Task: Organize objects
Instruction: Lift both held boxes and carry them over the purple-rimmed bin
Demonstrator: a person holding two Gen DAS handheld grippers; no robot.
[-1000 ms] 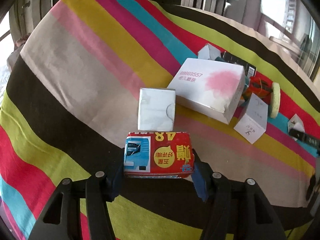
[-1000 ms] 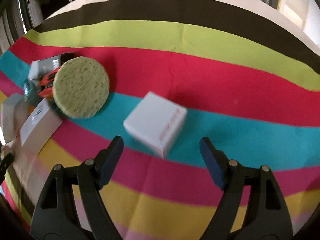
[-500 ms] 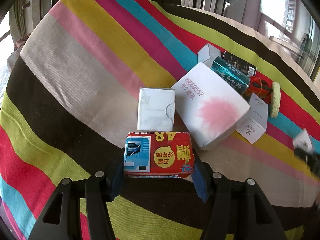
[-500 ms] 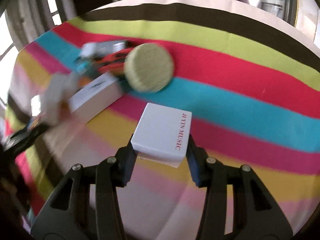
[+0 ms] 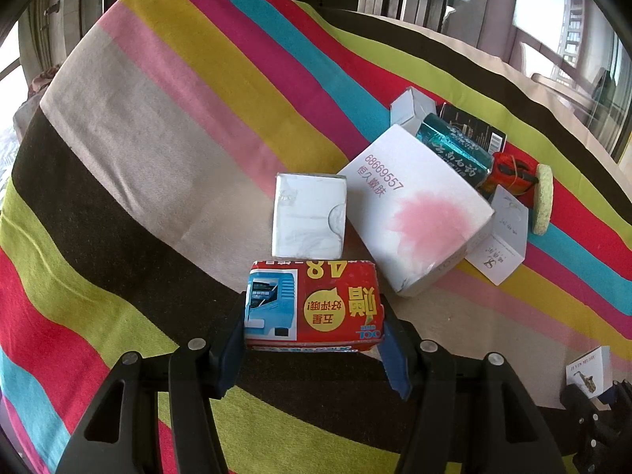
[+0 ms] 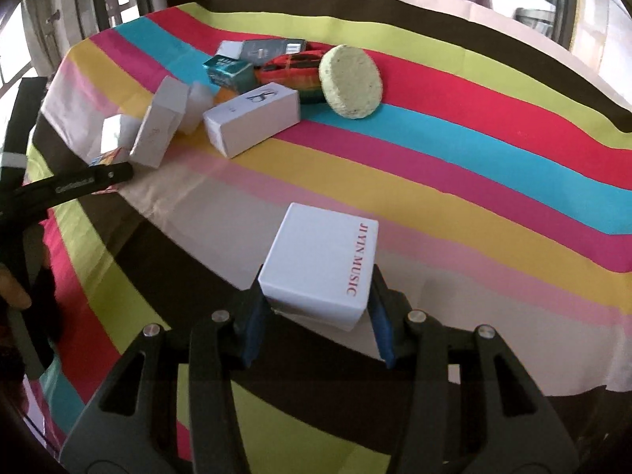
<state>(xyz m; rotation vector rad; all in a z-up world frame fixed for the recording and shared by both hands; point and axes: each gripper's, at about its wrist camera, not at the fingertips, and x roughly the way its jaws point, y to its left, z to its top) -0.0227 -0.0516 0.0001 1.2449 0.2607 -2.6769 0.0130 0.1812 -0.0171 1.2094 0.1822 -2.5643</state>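
Observation:
My left gripper (image 5: 312, 328) is shut on a red box (image 5: 314, 306) with yellow print, held just above the striped tablecloth (image 5: 158, 118). The red box sits directly in front of a small white packet (image 5: 308, 217). My right gripper (image 6: 318, 316) is shut on a white box (image 6: 320, 256) lettered in red, over the beige stripe. That white box (image 5: 588, 371) also shows at the lower right of the left wrist view. At the left edge of the right wrist view, the left gripper's fingers (image 6: 79, 181) show beside the pile.
A pile lies behind the grippers: a big white box with a pink splash (image 5: 414, 209), a teal box (image 5: 454, 150), a red bundle (image 5: 509, 173), a round green sponge (image 6: 349, 81) and a long white box (image 6: 252, 118). Windows ring the table.
My right gripper closed on the white box and carried it across the cloth toward the pile. The big white box turned and settled flatter. The left gripper kept still with the red box.

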